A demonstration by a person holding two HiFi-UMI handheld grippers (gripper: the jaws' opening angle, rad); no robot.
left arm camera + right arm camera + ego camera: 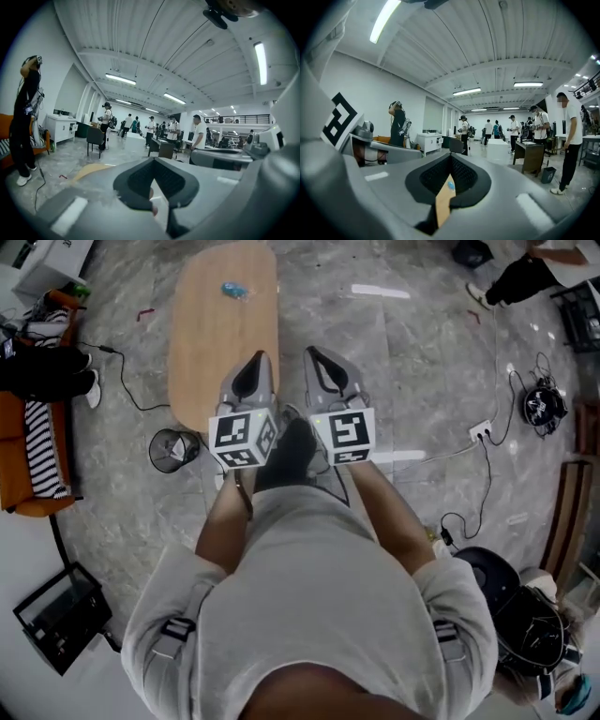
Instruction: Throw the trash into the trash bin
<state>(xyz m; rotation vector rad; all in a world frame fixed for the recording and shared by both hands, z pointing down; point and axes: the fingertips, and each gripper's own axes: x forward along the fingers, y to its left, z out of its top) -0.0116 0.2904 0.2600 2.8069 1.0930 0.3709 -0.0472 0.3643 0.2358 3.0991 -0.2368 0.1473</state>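
Trash point(233, 290) at far end of table point(220, 352), well apart from trash bin point(174, 449) on floor by near end; left claw point(258, 360) and right claw point(312, 354) clenched, empty, carried level, presumably for approach.

light wood grain on the table point(220, 343), smooth and matt. on it the trash point(233, 290), a blue scrap with a crinkly sheen, maybe plastic wrapper, too small to be sure. the trash bin point(173, 449) is black wire mesh. the floor point(422, 352) is grey veined stone, polished and catching the lights. left gripper point(257, 360) and right gripper point(315, 354) show matt grey plastic shells, with dark, finely textured pads point(436, 176). the person's top point(319, 587) is soft grey cloth.
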